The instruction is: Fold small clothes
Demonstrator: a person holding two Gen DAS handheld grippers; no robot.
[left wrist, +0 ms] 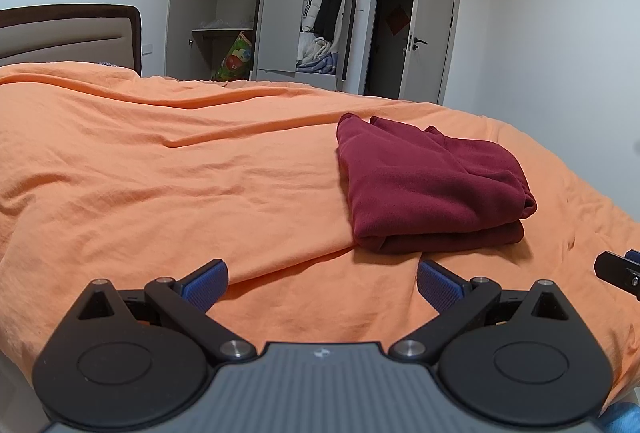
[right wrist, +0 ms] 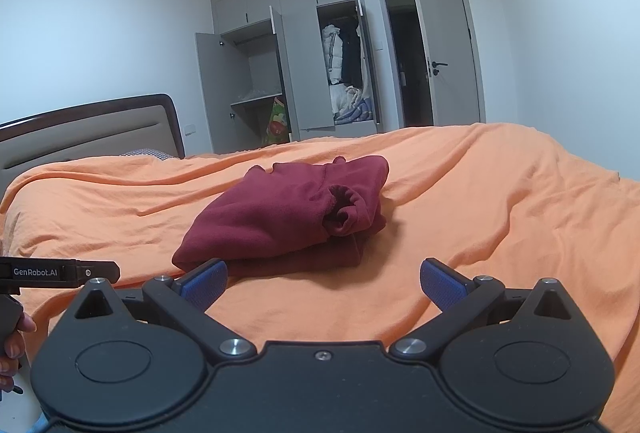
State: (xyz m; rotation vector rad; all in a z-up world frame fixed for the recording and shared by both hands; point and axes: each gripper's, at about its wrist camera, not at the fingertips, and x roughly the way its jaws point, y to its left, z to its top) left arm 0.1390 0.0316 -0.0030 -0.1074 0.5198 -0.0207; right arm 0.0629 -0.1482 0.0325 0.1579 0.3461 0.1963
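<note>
- The left hand-held gripper [left wrist: 322, 285] hovers over the bed [left wrist: 160, 173], jaws spread and empty.
- The right hand-held gripper [right wrist: 322, 283] is likewise released, holding nothing.
- The maroon garment [right wrist: 292, 217] lies folded in a compact stack on the orange cover, ahead of both: forward-right of the left one, forward-left of the right and just beyond its fingers, seemingly nearer.
- Folding looks finished.
</note>
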